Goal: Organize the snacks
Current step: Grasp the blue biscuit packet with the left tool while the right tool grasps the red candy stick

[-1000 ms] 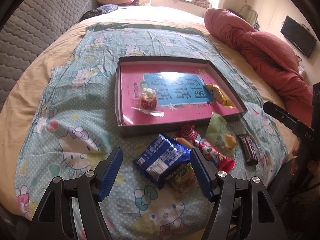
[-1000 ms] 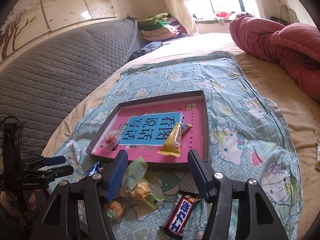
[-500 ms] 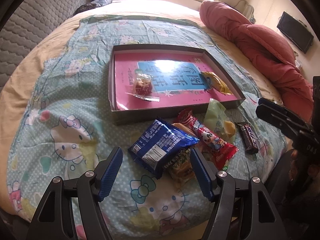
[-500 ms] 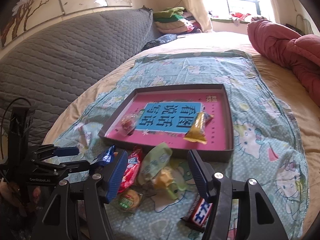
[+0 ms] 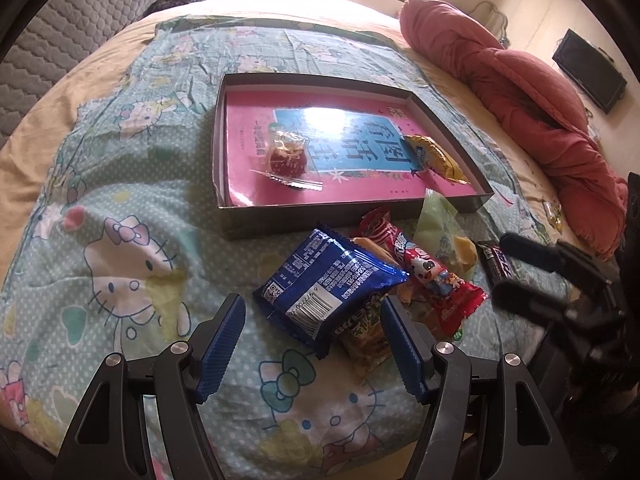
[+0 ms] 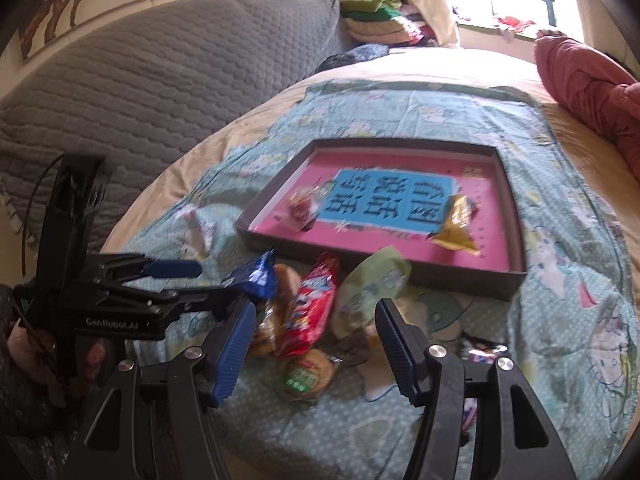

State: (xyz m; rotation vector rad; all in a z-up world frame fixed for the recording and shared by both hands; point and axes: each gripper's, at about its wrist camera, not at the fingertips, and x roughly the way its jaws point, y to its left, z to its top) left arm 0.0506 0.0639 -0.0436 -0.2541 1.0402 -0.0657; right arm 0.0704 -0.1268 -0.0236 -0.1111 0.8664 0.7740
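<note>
Sunlit bedroom, cartoon-cat blanket (image 5: 120, 208) spread over the bed: a loose heap of wrapped snacks, topped by a blue foil packet (image 5: 328, 284), lies just before a shallow grey cardboard tray (image 5: 320, 222) already holding a clear-wrapped red sweet (image 5: 288, 156) and a yellow packet (image 5: 436, 154). Both the left gripper (image 5: 312, 344) and right gripper (image 6: 316, 344) hover over the heap, jaws roughly half open, holding nothing.

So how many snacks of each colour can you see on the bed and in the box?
Blue packet: 1
Red packet: 1
Yellow packet: 1
Pale green packet: 1
Dark chocolate bar: 1
Clear-wrapped red candy: 1
Total: 6, not counting the biscuit packs half hidden in the pile.
</note>
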